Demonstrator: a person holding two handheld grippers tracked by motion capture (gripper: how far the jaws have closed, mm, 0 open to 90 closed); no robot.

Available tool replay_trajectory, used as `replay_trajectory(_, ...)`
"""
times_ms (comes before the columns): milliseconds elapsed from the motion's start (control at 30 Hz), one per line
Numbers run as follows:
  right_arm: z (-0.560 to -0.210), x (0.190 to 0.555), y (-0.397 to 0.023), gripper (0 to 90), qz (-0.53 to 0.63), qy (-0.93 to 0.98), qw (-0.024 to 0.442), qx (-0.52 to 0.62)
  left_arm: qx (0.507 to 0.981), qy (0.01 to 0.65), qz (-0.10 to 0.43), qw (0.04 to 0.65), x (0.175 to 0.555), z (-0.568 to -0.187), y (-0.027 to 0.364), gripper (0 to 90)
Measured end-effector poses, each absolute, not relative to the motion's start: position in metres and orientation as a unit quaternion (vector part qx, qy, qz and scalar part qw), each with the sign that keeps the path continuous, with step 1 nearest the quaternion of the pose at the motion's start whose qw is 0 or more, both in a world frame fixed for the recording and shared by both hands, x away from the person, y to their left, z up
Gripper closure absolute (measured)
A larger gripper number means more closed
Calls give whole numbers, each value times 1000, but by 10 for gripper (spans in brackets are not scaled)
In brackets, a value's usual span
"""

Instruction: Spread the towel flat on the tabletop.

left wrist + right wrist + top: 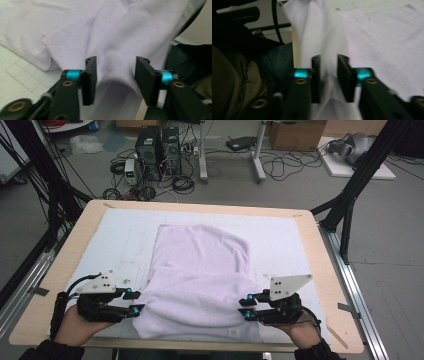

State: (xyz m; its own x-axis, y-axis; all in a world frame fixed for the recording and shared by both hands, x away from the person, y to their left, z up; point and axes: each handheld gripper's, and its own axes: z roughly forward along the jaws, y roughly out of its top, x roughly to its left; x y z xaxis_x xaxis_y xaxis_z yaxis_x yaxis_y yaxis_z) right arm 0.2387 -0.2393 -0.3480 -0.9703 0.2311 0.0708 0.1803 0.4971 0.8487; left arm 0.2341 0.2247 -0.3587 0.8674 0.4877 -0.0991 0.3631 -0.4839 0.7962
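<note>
- We see a pale lilac towel point(200, 270) lying on the white mat point(115, 235) of the wooden table point(330, 270), its near part doubled over the far part.
- Our left gripper point(135, 302) sits at the towel's near left edge; in the left gripper view point(113, 77) its jaws stand apart, cloth bunched between them without being pinched.
- Our right gripper point(246, 307) is at the near right edge; in the right gripper view point(328, 78) its jaws stand narrow, cloth between them, the pads' hold unclear.
</note>
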Motion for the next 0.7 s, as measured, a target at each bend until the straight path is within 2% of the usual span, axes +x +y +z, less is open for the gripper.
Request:
replay_trajectory(100,-358,245,-239,613,481,865,40,133,859,252,69,439,243,-371,221,503)
replay_trajectory(200,-381,258,-236,589,458,875,52,145,863,255,59,432,256,-392,210,494)
replay_trajectory(400,-426,278,-224,591,407,898,53,158,881,256,40,395,278,-430,187,513)
replay_trajectory(433,-430,279,-221,615,391,906,61,151,885,254,38,388,280,-435,185,538)
replay_trajectory(500,-436,279,-215,734,368,917,61,142,884,249,57,391,279,-439,183,661)
replay_trajectory(600,-439,279,-214,846,370,917,41,145,885,253,50,389,278,-439,185,850)
replay_trajectory(700,-438,276,-216,865,373,916,31,148,887,249,55,386,271,-438,186,863)
